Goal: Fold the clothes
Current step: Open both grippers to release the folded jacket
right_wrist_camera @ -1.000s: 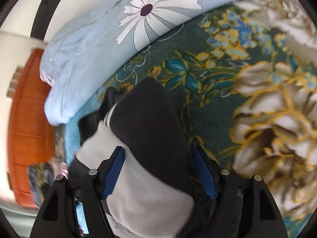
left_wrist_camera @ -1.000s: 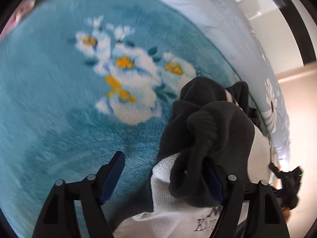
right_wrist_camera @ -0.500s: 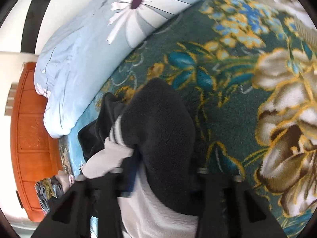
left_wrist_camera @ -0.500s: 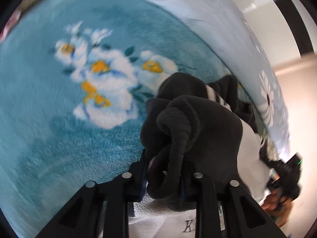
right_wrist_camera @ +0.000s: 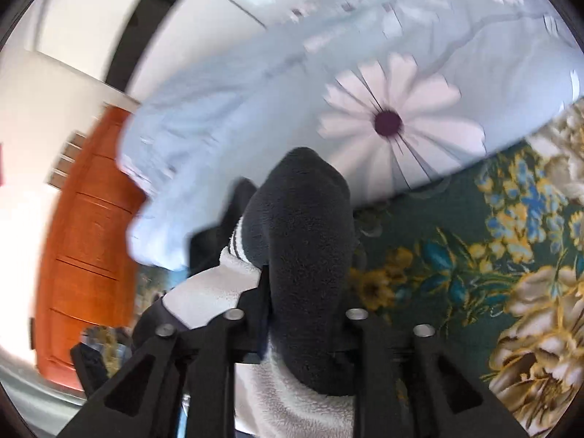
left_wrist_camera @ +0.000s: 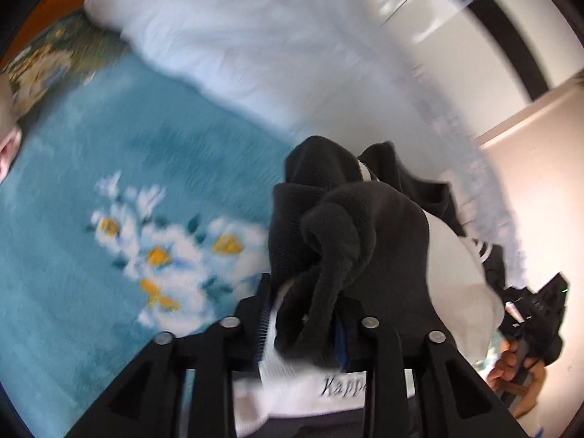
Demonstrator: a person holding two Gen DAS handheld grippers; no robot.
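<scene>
the left gripper has its jaws clamped on a bunched fold of the black-and-white fleece garment; the right gripper likewise pinches its dark edge, both having just eased slightly wider.

Floral blanket, daisy-print duvet, orange door.

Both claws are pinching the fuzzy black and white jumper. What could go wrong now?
The left claw grips only a bunched dark fold of the jumper, so it might slip out. The right claw pinches a thick wad, so the fold could come out crooked. The hanging part might drag on the blue blanket.
</scene>
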